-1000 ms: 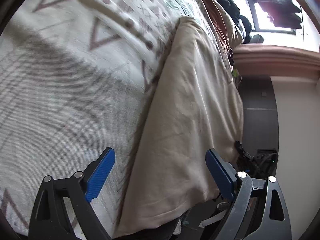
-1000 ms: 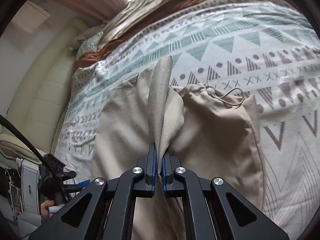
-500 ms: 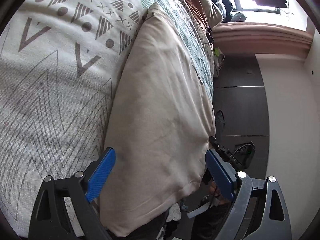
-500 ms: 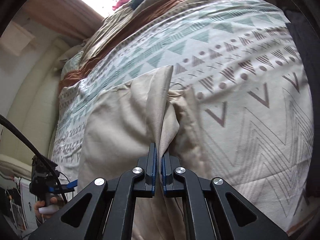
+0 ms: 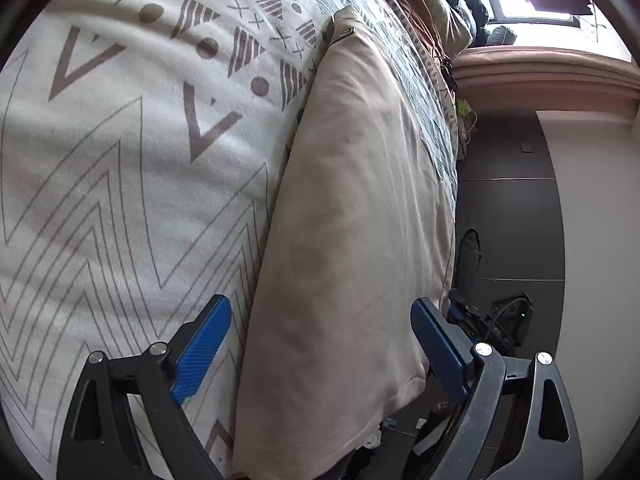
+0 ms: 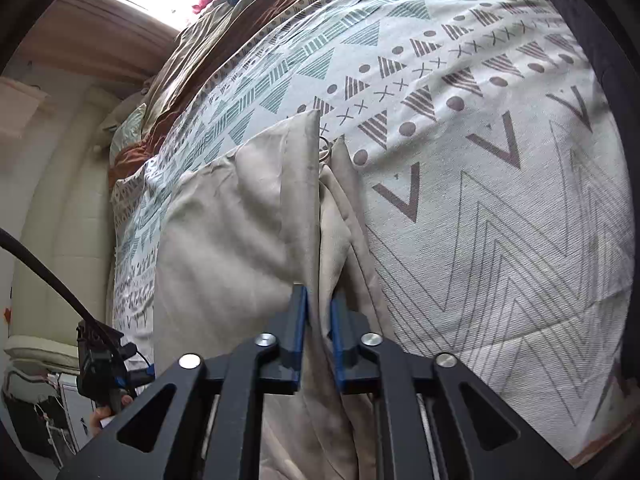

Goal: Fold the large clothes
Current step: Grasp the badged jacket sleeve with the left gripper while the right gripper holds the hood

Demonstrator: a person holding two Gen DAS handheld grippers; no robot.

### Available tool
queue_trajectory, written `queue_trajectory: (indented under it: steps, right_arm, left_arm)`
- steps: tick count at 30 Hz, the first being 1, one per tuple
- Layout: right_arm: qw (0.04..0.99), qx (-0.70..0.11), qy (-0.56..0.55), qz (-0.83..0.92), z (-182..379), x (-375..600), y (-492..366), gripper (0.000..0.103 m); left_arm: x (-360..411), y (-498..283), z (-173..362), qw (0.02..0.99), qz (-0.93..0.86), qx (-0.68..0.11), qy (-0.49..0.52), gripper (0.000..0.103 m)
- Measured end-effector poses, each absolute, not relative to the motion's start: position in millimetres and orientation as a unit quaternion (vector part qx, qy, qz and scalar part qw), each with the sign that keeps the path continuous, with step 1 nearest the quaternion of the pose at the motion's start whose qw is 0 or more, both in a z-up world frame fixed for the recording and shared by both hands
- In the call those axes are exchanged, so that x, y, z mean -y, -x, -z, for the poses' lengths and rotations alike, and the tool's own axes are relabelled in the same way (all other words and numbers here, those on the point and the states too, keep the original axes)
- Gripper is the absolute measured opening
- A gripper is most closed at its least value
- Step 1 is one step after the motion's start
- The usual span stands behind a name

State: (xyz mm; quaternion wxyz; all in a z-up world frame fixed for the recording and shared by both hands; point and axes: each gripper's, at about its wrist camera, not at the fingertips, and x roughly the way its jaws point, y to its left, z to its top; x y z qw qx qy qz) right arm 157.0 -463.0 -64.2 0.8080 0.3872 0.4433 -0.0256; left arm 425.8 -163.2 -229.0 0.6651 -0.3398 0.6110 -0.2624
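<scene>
The right gripper (image 6: 319,320) hangs over the beige garment (image 6: 224,232), whose raised fold runs up between its blue pads (image 6: 301,320). The jaws have just been opening, and a narrow gap shows beside the cloth. The garment lies on a patterned bedspread (image 6: 480,160) (triangles, dots, chevrons). Far left, the other gripper (image 6: 100,364) is dimly visible.
</scene>
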Motion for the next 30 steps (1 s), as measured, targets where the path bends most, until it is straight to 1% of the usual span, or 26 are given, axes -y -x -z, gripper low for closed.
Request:
queue_trajectory:
  steps: [1, 2, 3, 6, 9, 11, 12, 13, 14, 15, 16, 18, 20, 22, 29, 30]
  right_arm:
    - [0.810, -0.443, -0.384, 0.028, 61.2, 464.0, -156.3, 0.051]
    - [0.812, -0.441, -0.381, 0.029, 58.7, 465.0, -155.3, 0.066]
    - [0.815, -0.435, -0.381, 0.031, 55.1, 466.3, -152.8, 0.077]
    - [0.815, -0.430, -0.389, 0.027, 55.9, 473.9, -150.2, 0.077]
    - [0.808, -0.428, -0.406, 0.003, 69.5, 481.7, -153.5, 0.077]
    - [0.801, -0.433, -0.414, -0.004, 82.4, 486.0, -158.5, 0.077]
    - [0.794, -0.436, -0.423, -0.012, 90.1, 488.6, -162.0, 0.077]
    - [0.788, -0.437, -0.433, -0.018, 97.1, 491.0, -165.5, 0.077]
    - [0.782, -0.439, -0.441, -0.025, 104.7, 493.3, -169.7, 0.077]
    - [0.779, -0.442, -0.445, -0.027, 110.3, 495.2, -173.8, 0.076]
    - [0.777, -0.443, -0.447, -0.029, 115.3, 496.8, -178.4, 0.073]
    - [0.776, -0.440, -0.451, -0.040, 120.0, 500.3, -187.9, 0.071]
    - [0.775, -0.439, -0.453, -0.051, 123.1, 504.5, -198.3, 0.066]
    - [0.769, -0.444, -0.455, -0.065, 128.0, 507.7, -210.6, 0.065]
    - [0.748, -0.457, -0.468, -0.112, 145.1, 519.5, -252.2, 0.063]
    - [0.745, -0.459, -0.470, -0.117, 148.5, 522.1, -257.3, 0.063]
  left_arm:
    - [163.3, -428.5, 229.5, 0.666, 0.262, -0.610, 0.339, 0.093]
    - [164.2, -432.1, 230.1, 0.668, 0.260, -0.610, 0.339, 0.093]
    - [166.0, -434.4, 230.8, 0.669, 0.258, -0.609, 0.338, 0.093]
    - [169.3, -441.1, 231.4, 0.674, 0.255, -0.609, 0.332, 0.093]
    - [174.2, -450.7, 231.5, 0.683, 0.252, -0.605, 0.324, 0.093]
    - [177.6, -455.4, 231.4, 0.688, 0.248, -0.605, 0.316, 0.087]
    - [177.9, -456.3, 232.1, 0.688, 0.247, -0.607, 0.311, 0.079]
    - [181.2, -460.1, 233.4, 0.687, 0.247, -0.611, 0.306, 0.075]
    - [182.2, -463.0, 234.2, 0.686, 0.247, -0.613, 0.304, 0.073]
    - [181.9, -465.0, 235.1, 0.687, 0.246, -0.614, 0.301, 0.070]
    - [184.0, -468.8, 234.9, 0.689, 0.246, -0.614, 0.297, 0.068]
    - [187.7, -475.1, 233.3, 0.693, 0.244, -0.613, 0.290, 0.068]
    - [192.6, -483.9, 231.4, 0.699, 0.241, -0.612, 0.281, 0.067]
    - [196.1, -491.0, 231.2, 0.704, 0.237, -0.611, 0.274, 0.065]
    - [209.4, -521.5, 230.9, 0.716, 0.222, -0.609, 0.259, 0.062]
    - [212.2, -526.9, 229.4, 0.718, 0.221, -0.608, 0.256, 0.060]
